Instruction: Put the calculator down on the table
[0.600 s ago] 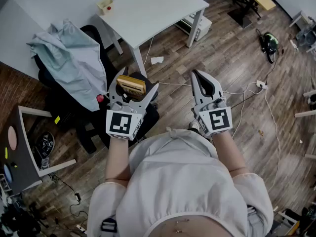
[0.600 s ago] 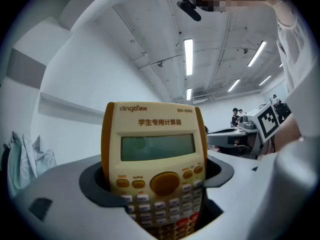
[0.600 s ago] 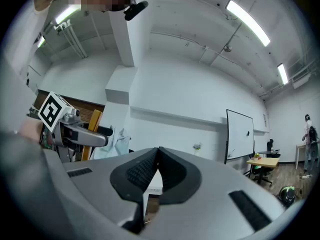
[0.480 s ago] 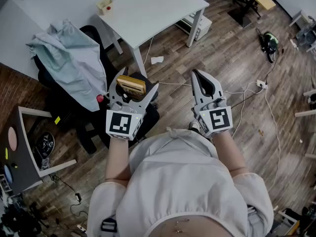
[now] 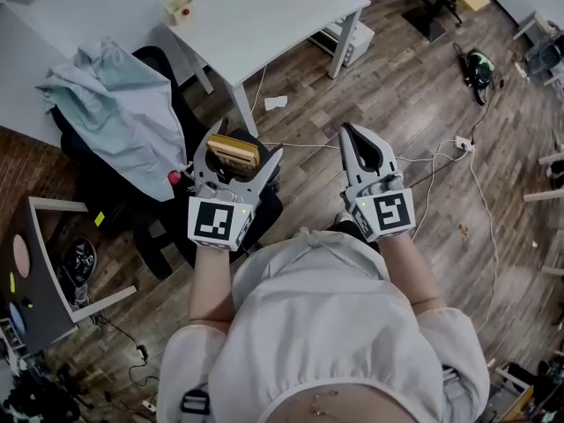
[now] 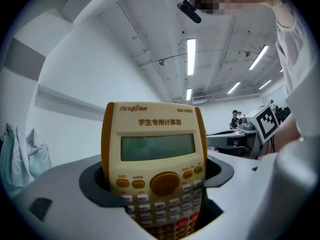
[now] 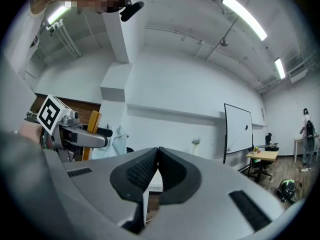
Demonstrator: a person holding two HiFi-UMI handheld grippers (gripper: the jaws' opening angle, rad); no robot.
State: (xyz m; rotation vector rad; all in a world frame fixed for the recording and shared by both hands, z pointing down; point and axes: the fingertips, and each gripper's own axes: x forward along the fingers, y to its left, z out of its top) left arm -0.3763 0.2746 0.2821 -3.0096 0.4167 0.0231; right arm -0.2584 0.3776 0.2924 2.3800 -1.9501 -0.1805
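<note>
**Calculator in the tongs, bench a reach away**

The left tongs [image 5: 246, 144] are standing about as wide as they go and are clamping the calculator [image 6: 154, 143] across its orange side edges, with the screen end poking out past the tips. It's hanging in the air next to a dark chair [image 5: 150, 210], well apart from the white bench [image 5: 264, 20]. The right tongs [image 7: 158, 160] are sitting pressed together with nothing in them.

I'm guessing this thing is going to handle light and stiff. It's a hard plastic shell, probably a bit slick, so squeezing the side edges is looking right. That's keeping the pads off the keys and display.

Versus half a second back, barely anything is changing. Both tongs are staying put with the same grip. Only the head view is drifting, so the bench is sliding upward a touch.
</note>
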